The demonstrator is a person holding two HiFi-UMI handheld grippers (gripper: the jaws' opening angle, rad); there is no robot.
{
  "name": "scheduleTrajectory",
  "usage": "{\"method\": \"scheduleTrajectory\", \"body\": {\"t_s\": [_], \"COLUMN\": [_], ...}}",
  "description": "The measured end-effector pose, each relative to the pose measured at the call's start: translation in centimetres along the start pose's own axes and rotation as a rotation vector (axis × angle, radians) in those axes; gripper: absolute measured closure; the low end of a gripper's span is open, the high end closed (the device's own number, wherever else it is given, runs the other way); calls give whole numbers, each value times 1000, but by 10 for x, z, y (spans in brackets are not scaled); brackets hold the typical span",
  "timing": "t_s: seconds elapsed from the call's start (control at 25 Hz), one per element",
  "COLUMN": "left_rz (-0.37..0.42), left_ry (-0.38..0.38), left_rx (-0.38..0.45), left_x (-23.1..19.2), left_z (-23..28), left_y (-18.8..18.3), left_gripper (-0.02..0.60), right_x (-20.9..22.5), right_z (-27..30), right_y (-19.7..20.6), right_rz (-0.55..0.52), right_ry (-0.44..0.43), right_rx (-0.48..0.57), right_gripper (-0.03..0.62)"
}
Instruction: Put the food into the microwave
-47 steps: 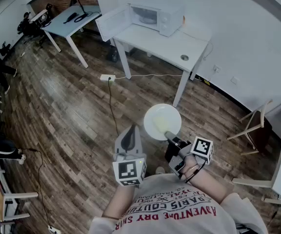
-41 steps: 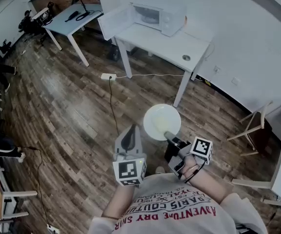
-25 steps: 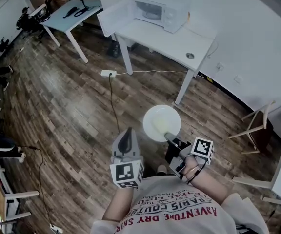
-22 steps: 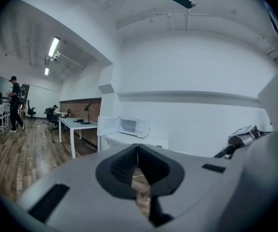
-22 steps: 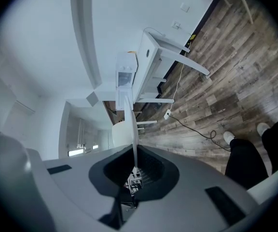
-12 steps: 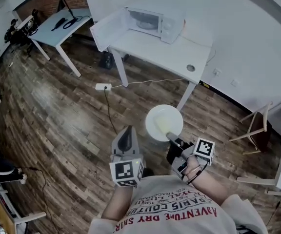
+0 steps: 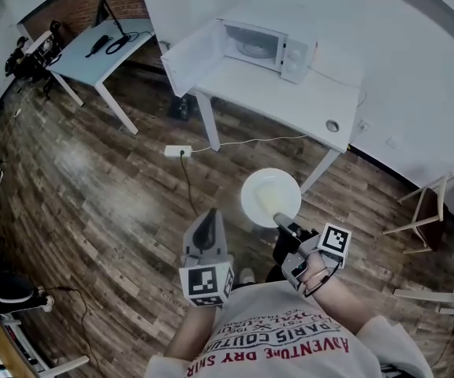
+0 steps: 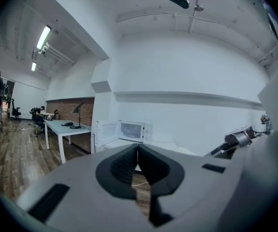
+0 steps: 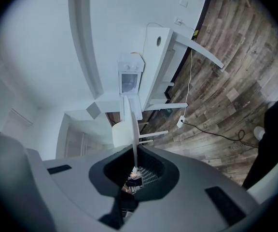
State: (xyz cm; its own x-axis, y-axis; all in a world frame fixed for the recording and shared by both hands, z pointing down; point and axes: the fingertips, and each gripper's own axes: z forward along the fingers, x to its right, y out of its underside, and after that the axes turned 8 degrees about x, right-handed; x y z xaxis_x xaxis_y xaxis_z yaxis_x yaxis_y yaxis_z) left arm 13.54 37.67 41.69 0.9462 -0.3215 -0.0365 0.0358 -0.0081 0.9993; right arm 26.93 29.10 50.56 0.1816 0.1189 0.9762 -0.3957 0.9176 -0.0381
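Observation:
The white microwave (image 7: 268, 47) stands on a white table (image 7: 306, 101) ahead, its door (image 7: 189, 56) swung open to the left. A white plate (image 7: 270, 197) with pale food on it is held over the wooden floor. My right gripper (image 7: 281, 221) is shut on the plate's near rim. In the right gripper view the plate (image 9: 129, 122) shows edge-on between the jaws, with the microwave (image 9: 129, 79) beyond. My left gripper (image 7: 208, 213) is beside the plate, to its left, shut on nothing. The left gripper view looks at the open microwave (image 8: 131, 130).
A grey-blue desk (image 7: 99, 47) with a lamp stands at the back left. A power strip (image 7: 174, 151) and its cable lie on the floor before the white table. A small round thing (image 7: 333, 125) sits on the table's right end. A wooden chair (image 7: 420, 211) is at right.
The table and microwave have come nearer and lower in the head view. Both grippers and the plate keep their place before the body. The grip on the plate is unchanged.

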Motion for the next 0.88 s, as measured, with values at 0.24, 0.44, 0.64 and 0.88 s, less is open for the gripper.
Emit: {"method": "scheduleTrajectory", "body": {"t_s": [0.24,0.44,0.64,0.88], "left_rz": [-12,0,14,59], "left_ry": [-28,-57,-82,-62], "left_rx": [-37,-41,-11,13], "left_x": [-27,-46,-59,-55], "left_z": [36,92,172,253], "left_y": [17,21,8,-4], "left_gripper": [575,575,575,575], "right_x": [-1,-10,-33,-61], "right_z": [51,108,177,239], "right_y": [-12,-39,-81,-133], "right_rz": [7,8,-10,-29], "right_ry": [22,21,5,-17], "right_rx": [-29,-66,-104,-135], "right_gripper": [572,572,572,572]}}
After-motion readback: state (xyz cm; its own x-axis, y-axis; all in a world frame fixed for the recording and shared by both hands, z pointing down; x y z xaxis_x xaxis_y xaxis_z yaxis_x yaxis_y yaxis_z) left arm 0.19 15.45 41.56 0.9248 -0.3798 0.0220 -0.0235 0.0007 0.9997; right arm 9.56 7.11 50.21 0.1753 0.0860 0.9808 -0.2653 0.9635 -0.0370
